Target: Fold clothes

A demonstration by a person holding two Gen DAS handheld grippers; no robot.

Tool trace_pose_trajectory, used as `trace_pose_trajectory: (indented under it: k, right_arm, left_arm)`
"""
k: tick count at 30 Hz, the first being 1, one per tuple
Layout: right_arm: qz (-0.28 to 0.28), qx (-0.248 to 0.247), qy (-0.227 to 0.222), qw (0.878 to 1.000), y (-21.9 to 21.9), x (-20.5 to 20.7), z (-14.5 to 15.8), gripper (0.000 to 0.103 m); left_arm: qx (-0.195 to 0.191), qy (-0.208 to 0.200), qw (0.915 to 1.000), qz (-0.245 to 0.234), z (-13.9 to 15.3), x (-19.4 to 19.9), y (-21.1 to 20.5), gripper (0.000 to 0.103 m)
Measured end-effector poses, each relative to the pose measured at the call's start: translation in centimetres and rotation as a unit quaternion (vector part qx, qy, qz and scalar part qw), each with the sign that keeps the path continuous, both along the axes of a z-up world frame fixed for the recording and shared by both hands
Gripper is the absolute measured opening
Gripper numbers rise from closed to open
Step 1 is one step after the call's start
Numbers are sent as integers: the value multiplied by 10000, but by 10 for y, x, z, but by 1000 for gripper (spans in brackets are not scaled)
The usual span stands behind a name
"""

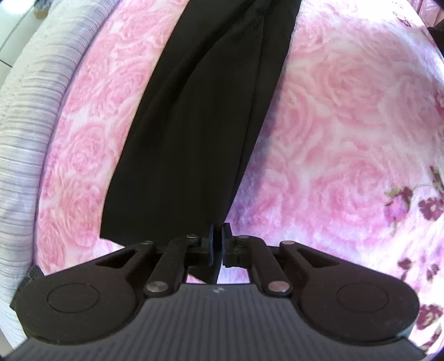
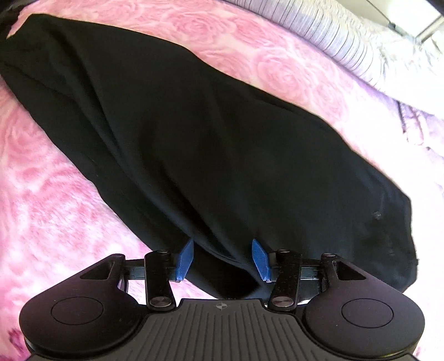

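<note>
A long black garment (image 1: 194,116) stretches away from my left gripper (image 1: 219,244) across a pink rose-patterned blanket (image 1: 347,116). The black pads are pressed together on the garment's near corner, so this gripper is shut on it. In the right wrist view the same black garment (image 2: 222,144) lies spread in soft folds on the blanket (image 2: 55,200). My right gripper (image 2: 223,259) is open, its blue pads (image 2: 185,259) wide apart, with a fold of the cloth lying between them. The garment's wider end reaches toward the right.
A white and grey striped cover (image 1: 25,133) edges the bed on the left; it shows as the striped cover (image 2: 347,47) at the upper right too. Dark floral print (image 1: 410,205) marks the blanket at the right. Pale floor tiles (image 1: 11,25) lie beyond.
</note>
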State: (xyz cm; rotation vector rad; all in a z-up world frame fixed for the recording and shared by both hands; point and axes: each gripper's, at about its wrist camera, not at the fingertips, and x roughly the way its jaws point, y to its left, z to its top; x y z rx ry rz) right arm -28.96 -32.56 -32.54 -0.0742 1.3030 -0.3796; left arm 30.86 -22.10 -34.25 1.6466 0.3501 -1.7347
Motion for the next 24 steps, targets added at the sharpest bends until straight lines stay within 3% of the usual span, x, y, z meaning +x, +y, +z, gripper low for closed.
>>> trace_pose_trajectory:
  k: [5,7,11,13,16,17,22,24]
  right_arm:
    - [54,44,-85,9999,5,1,2,50]
    - [-14,14,3,10000,3,-2,-3,50]
    - [-166,-73,194,9996,-1,-10,-11,50]
    - [-221,-110,224,9994,-3,-16,-7,50]
    - [-281,-209,272,9990,-6,-27,0,50]
    - [-323,-237,285,9988,-8,-32,2,50]
    - [-777,-442,217,9958,-22,-52,13,50]
    - [-1209,-251,48,9923,-37,-55,13,51]
  left_arm:
    - [-150,194,9996,155,16,-18,-1,22]
    - [-265,135,9995,96,2,-34,-8,31]
    - [-494,7,9988,-27,-27,-66,-22,33]
    - [-471,-70,9989,-9,-44,-76,-30,27]
    - [-312,-138,9994,-98,-56,-75,-33,4]
    - [-352,-163,9991,-198,-54,-73,-30,1]
    - [-791,-181,9953,-527,-22,-58,-8,0]
    - [-636,-202,9949,-752,-25,-55,2,0]
